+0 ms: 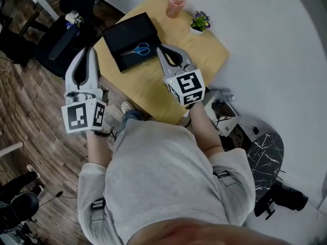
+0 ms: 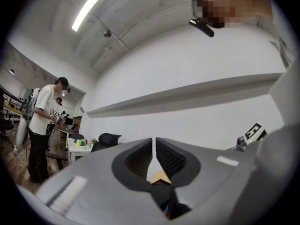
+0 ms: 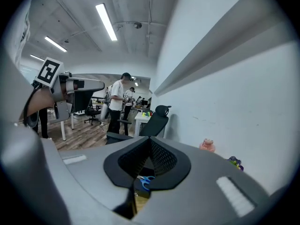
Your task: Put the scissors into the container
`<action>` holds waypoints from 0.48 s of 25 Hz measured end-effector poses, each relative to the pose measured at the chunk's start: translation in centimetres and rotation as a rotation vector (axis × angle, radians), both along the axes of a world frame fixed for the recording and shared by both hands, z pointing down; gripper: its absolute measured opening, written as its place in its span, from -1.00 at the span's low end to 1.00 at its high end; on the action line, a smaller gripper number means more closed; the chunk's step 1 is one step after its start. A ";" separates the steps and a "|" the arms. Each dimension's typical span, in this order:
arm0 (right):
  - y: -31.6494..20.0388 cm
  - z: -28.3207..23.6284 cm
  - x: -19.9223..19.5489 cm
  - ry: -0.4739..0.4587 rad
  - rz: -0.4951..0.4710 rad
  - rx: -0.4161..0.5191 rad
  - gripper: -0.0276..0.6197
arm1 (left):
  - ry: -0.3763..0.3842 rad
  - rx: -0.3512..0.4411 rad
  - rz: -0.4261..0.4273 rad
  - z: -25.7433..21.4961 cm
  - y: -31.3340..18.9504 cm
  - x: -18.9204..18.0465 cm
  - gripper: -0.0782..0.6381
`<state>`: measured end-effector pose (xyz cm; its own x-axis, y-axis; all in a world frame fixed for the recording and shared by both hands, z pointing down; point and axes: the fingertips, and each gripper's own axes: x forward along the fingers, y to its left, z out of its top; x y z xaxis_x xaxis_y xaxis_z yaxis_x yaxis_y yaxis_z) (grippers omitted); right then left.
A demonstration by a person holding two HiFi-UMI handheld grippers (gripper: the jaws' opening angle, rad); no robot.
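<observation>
scissors [image 1: 137, 49] in container [image 1: 127, 30], beside right gripper [image 1: 161, 48]

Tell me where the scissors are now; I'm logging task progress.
In the head view, the scissors lie inside the black container on the wooden table, upper centre, just left of the right gripper.

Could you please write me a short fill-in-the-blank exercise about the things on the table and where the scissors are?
1. The scissors have ____ handles.
2. They lie ____ the black container.
3. The potted plant stands beside a ____ bottle at the far edge of the table.
4. The right gripper, jaws together, holds ____.
Missing words: blue; inside; pink; nothing.
</observation>
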<state>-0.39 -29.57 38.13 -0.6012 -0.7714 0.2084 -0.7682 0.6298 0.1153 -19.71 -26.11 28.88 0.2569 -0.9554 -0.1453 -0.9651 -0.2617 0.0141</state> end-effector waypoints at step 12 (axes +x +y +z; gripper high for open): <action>2.7 -5.3 2.6 -0.126 0.060 0.093 -0.90 | -0.016 0.033 0.010 -1.4 2.7 1.9 -0.55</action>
